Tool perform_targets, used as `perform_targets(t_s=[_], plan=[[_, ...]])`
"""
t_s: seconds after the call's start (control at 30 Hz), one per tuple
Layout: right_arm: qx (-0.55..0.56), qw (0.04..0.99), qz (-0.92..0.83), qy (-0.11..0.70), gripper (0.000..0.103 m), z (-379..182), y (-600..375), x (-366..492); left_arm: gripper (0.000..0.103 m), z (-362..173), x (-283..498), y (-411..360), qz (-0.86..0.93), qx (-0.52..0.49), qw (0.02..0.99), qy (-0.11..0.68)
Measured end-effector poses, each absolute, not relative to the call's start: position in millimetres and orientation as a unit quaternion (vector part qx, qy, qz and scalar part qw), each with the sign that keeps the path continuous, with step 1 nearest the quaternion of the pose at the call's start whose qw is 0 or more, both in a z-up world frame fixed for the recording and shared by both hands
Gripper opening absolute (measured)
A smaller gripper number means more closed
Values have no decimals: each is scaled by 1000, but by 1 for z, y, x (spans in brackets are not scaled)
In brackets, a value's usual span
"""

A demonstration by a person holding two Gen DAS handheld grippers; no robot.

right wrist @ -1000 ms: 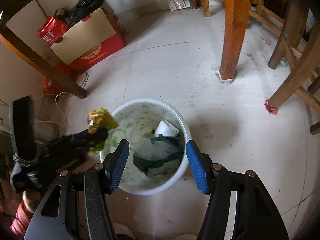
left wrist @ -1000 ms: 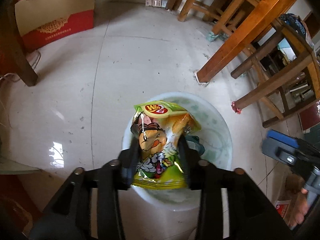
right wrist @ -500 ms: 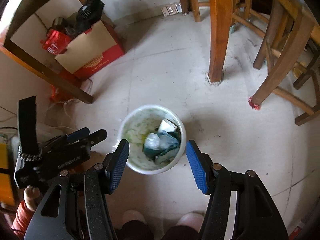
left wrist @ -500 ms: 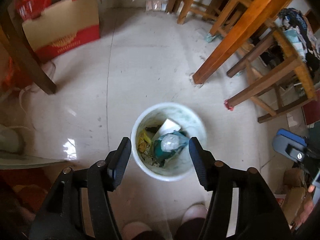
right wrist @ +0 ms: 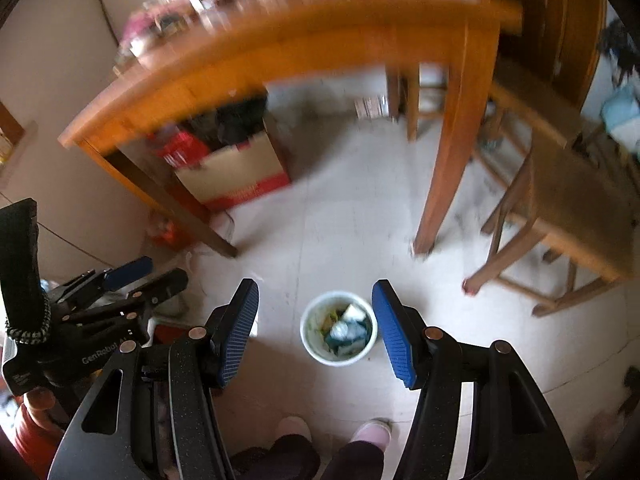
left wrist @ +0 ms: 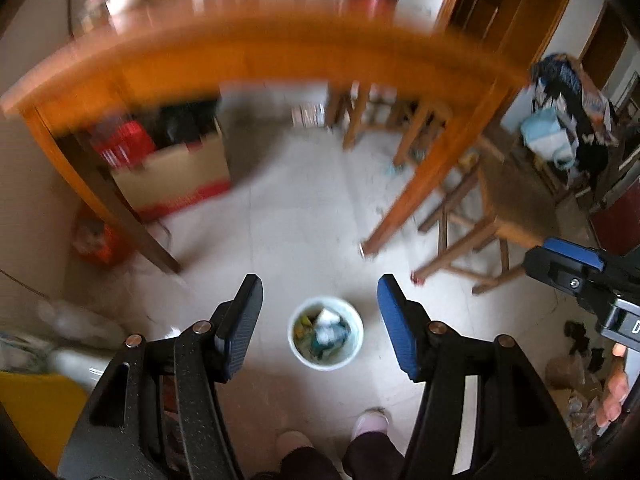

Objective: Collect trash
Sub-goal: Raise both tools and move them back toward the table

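A white trash bucket (left wrist: 326, 334) stands on the pale floor far below, with a yellow snack bag and other wrappers inside; it also shows in the right wrist view (right wrist: 338, 328). My left gripper (left wrist: 320, 320) is open and empty, high above the bucket. My right gripper (right wrist: 316, 324) is open and empty, also high above it. Each gripper shows at the edge of the other's view, the left gripper (right wrist: 132, 280) at left and the right gripper (left wrist: 568, 268) at right.
A wooden table (left wrist: 280, 52) with blurred items spans the top. A cardboard box (left wrist: 176, 180) sits under it. Wooden stools (left wrist: 480, 216) stand at right. The person's feet (left wrist: 370, 426) are just below the bucket.
The left gripper opened and dropped the snack bag into the bucket. Both grippers then rose high, so the bucket looks much smaller and the tabletop came into view.
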State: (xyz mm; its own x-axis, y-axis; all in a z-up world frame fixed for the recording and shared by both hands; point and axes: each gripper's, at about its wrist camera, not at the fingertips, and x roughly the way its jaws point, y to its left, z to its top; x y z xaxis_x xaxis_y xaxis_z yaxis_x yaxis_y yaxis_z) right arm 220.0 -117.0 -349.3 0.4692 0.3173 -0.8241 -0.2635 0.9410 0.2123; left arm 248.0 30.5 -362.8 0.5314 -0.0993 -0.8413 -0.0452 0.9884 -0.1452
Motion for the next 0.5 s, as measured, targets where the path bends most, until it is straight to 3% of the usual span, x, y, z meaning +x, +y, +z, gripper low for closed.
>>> perform_targets(t_s=[0.23, 0.5], plan=[[15, 894, 168, 414, 55, -208, -103, 184, 59, -209, 222, 59, -16, -89, 907, 412], [13, 926, 168, 338, 56, -112, -92, 139, 59, -78, 176, 84, -13, -81, 943, 323]])
